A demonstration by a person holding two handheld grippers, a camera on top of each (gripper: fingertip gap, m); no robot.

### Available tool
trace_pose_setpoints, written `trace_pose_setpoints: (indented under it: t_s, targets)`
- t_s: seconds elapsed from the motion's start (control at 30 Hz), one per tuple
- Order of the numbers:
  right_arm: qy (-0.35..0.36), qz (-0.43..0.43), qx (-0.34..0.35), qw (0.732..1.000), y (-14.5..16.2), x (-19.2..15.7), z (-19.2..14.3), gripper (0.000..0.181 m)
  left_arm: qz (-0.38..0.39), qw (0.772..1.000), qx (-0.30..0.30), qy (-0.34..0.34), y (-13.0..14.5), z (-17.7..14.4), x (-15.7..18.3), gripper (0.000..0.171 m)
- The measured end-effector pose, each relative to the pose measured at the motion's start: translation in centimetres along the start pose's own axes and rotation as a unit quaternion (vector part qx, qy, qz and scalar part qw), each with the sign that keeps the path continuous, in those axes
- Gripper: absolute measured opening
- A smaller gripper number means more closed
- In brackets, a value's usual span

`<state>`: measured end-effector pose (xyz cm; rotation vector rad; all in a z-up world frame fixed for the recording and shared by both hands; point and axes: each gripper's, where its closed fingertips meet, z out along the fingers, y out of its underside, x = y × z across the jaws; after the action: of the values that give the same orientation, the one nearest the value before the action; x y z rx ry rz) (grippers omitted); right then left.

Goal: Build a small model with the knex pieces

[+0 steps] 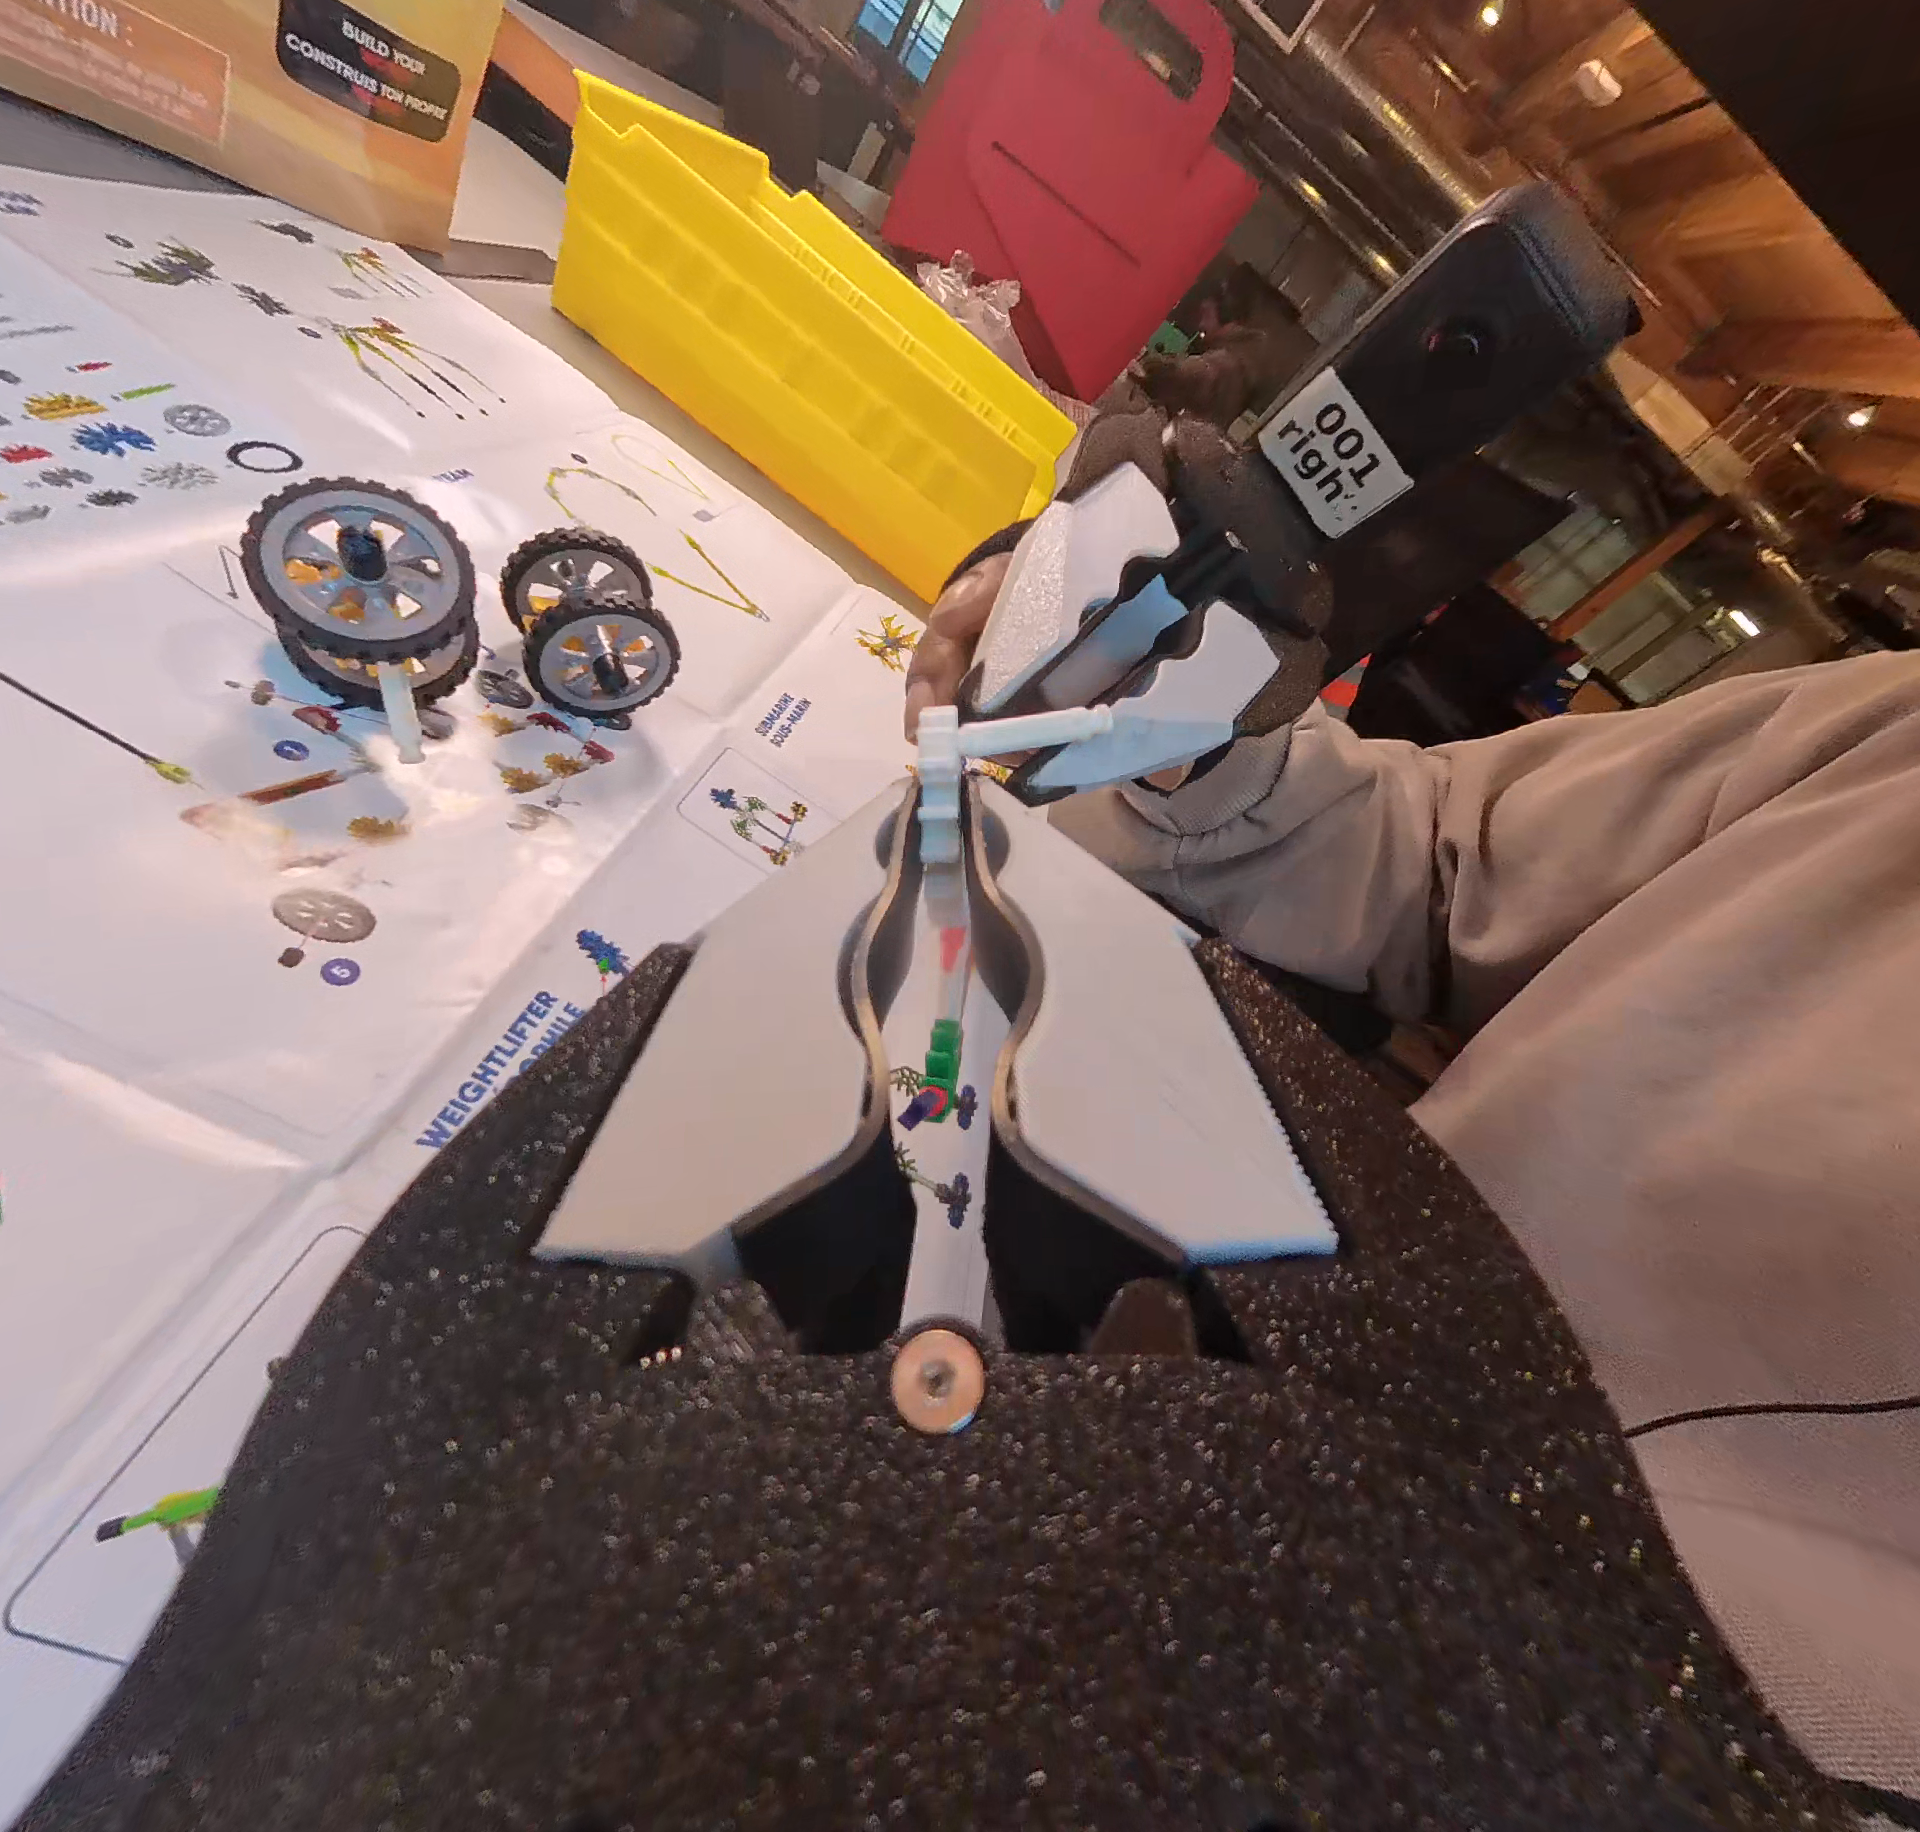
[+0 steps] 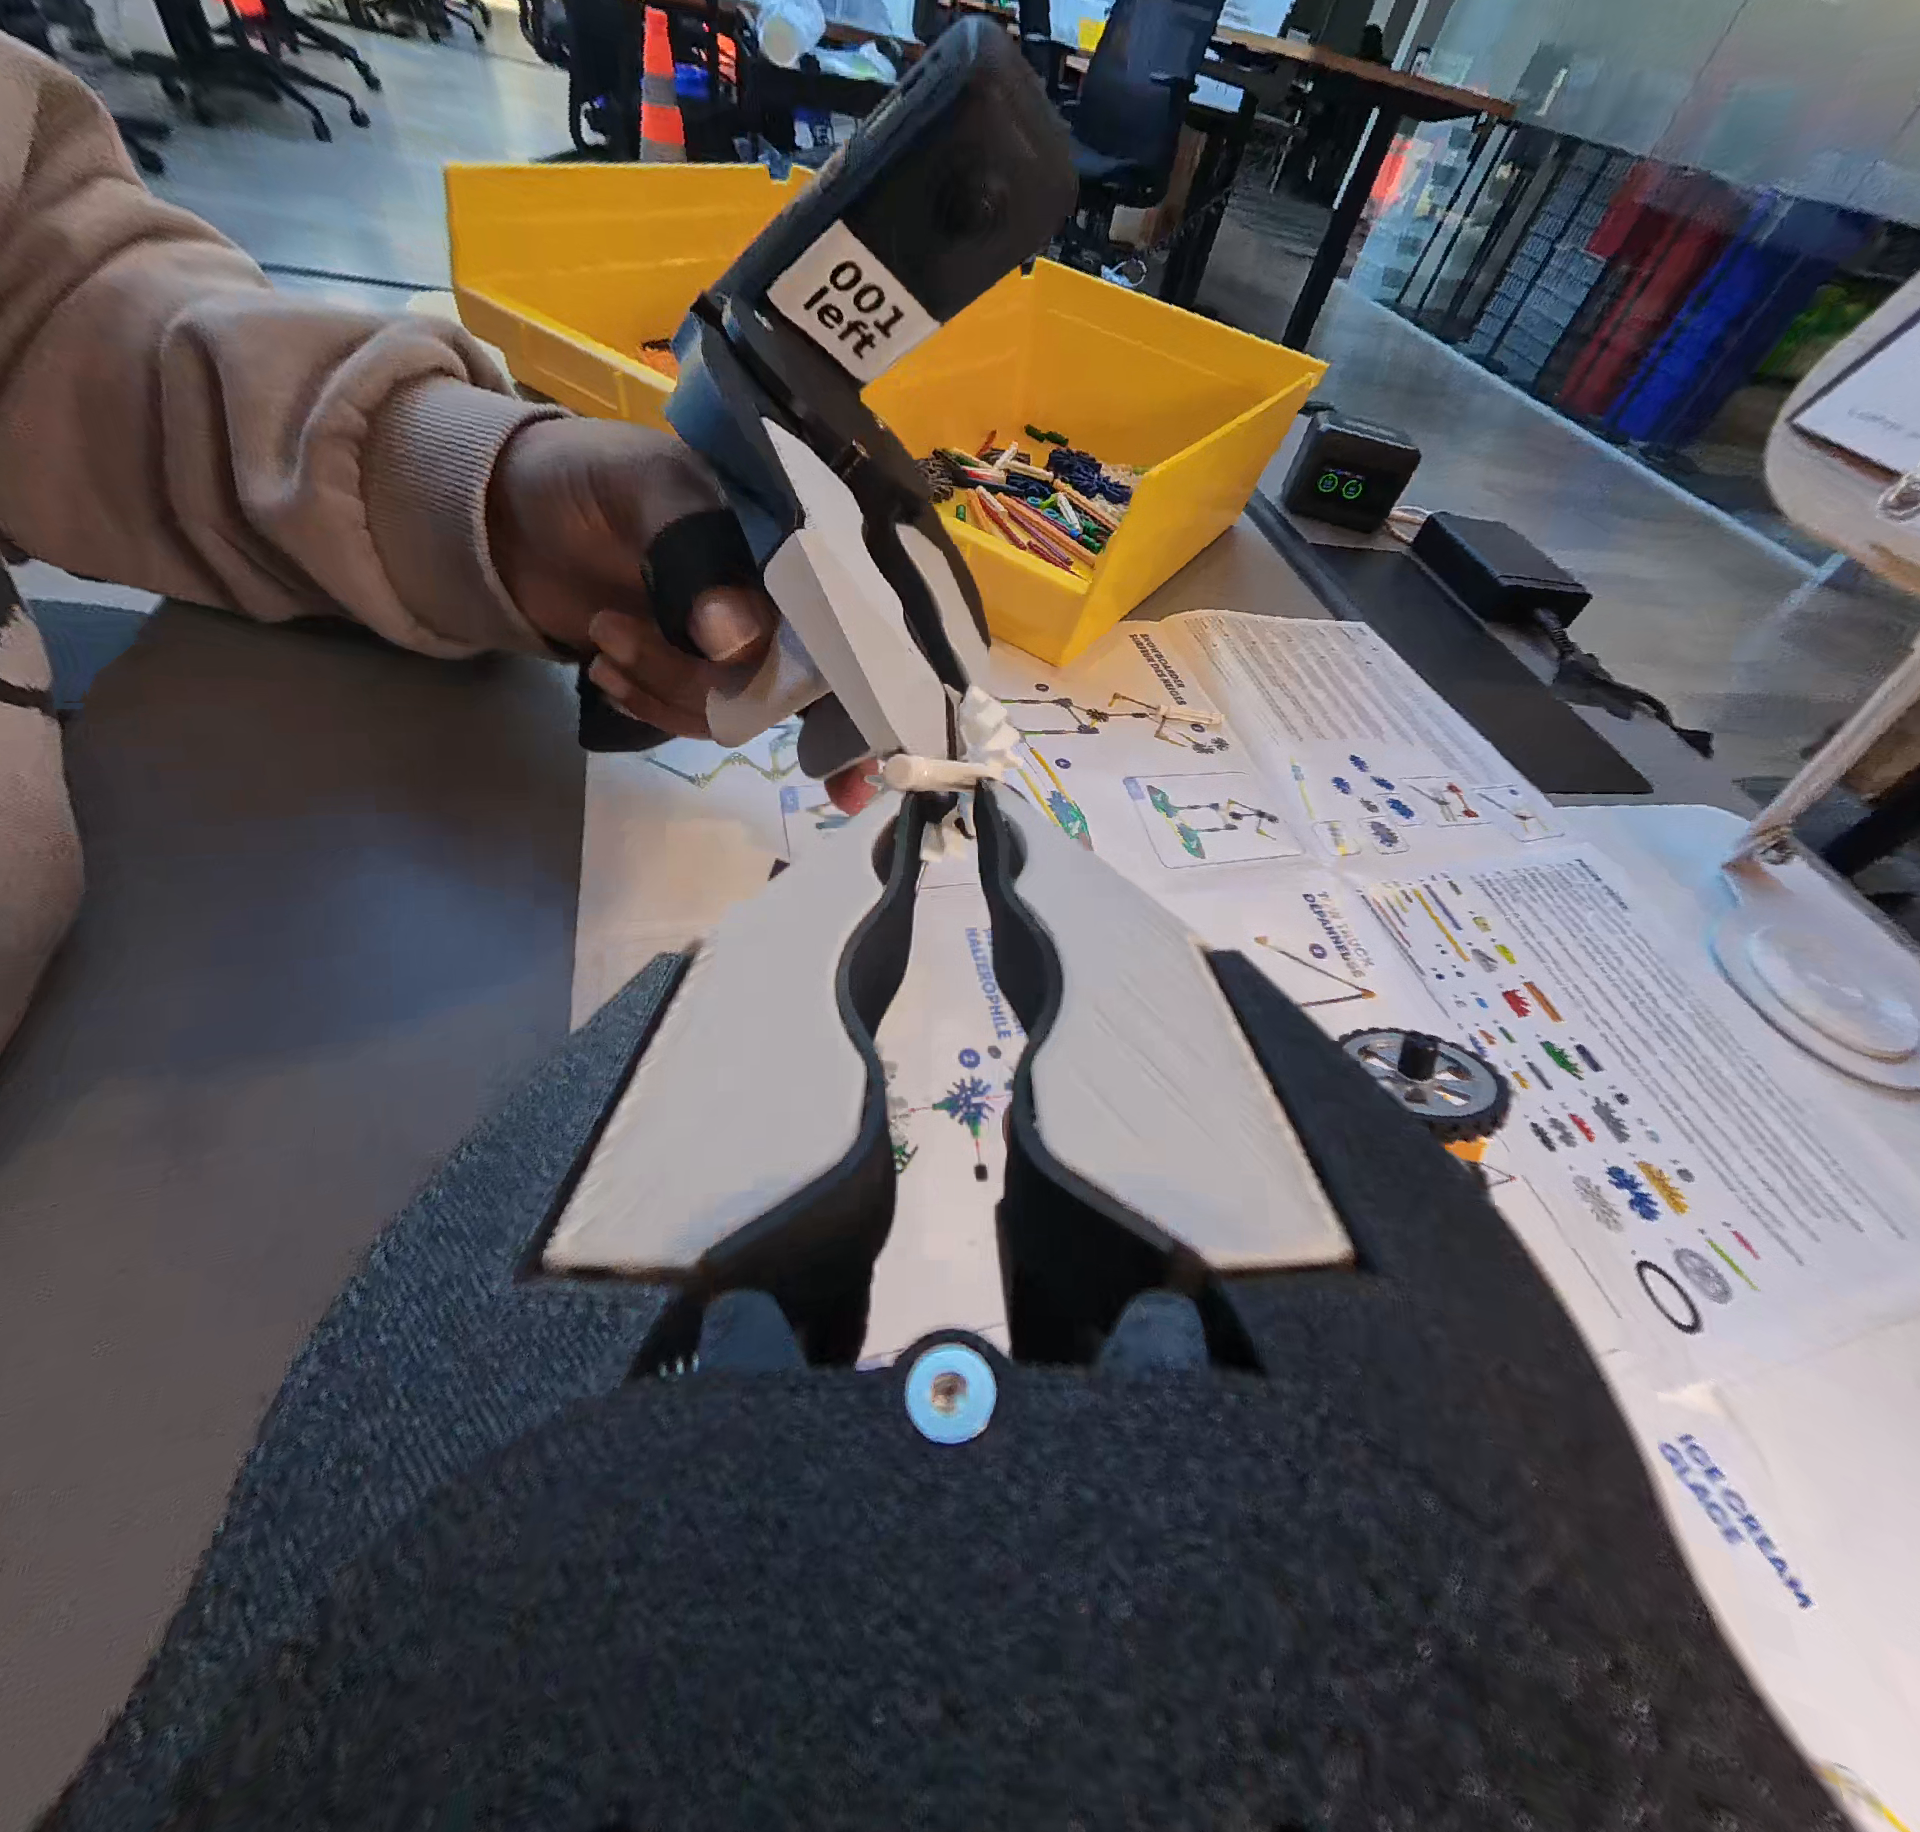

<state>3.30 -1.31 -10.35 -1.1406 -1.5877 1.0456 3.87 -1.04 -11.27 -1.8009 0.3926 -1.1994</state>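
Observation:
My left gripper (image 1: 940, 795) is shut on a white snowflake-shaped connector (image 1: 938, 785), held above the instruction sheet (image 1: 436, 847). My right gripper (image 2: 945, 811) is shut on a short white rod (image 2: 930, 772). The rod's far end meets the connector (image 2: 987, 731). In the left wrist view the right gripper (image 1: 1070, 754) comes in from the right with the rod (image 1: 1023, 733) lying sideways into the connector. In the right wrist view the left gripper (image 2: 951, 717) comes down from above. A person's hands in beige sleeves hold both grippers.
Two wheel pairs (image 1: 358, 587) (image 1: 592, 619) stand on the sheet to the left, and one wheel (image 2: 1429, 1081) shows at the right. A yellow bin (image 2: 1195, 369) of several coloured rods stands behind. A red carry box (image 1: 1081, 151), a printed carton (image 1: 260, 47), a lamp base (image 2: 1829, 972) and a black adapter (image 2: 1496, 567) ring the table. My left and right fingertips are right by each other. The wheel (image 2: 1429, 1081) is about equally far from each gripper, around 15 centimeters. It is also in sight in the left wrist view (image 1: 400, 552).

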Motion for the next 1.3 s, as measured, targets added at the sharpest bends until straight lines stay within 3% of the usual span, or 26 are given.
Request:
trace_pose_setpoints:
  t_s: [0.1,0.2,0.27,0.53,0.93,1.0,1.1,1.3]
  targets:
    - [0.015,-0.041,-0.002,0.999,-0.2,-0.2,-0.1,0.008,0.017,1.0,-0.004,-0.006,-0.1,0.0,0.2,0.003]
    - [0.001,-0.045,0.013,0.999,-0.6,-0.8,-0.1,0.026,0.008,1.0,-0.004,0.001,0.1,-0.1,0.2,0.003]
    - [0.025,-0.056,0.014,0.998,-0.6,-0.2,0.0,0.024,0.011,1.0,-0.01,0.006,0.4,-0.1,0.2,0.003]
    - [0.01,-0.069,0.004,0.998,-0.3,-1.1,0.4,0.018,0.049,0.998,-0.019,0.024,0.5,-0.1,1.4,0.003]
    - [0.026,-0.065,0.053,0.996,-1.7,-0.9,0.0,0.019,0.027,0.999,-0.007,0.036,0.3,-0.3,1.4,0.003]
    - [0.016,-0.05,0.068,0.996,-2.1,-1.3,0.0,0.006,0.031,0.999,-0.01,0.038,0.4,-0.1,1.6,0.003]
    - [0.004,-0.023,0.047,0.999,-1.5,-1.1,0.3,0.005,0.05,0.998,-0.014,0.028,0.7,-0.2,1.3,0.003]
    - [0.002,-0.004,0.071,0.997,-2.0,-0.9,-0.2,0.012,0.068,0.997,-0.002,0.033,0.1,-0.3,2.0,0.003]
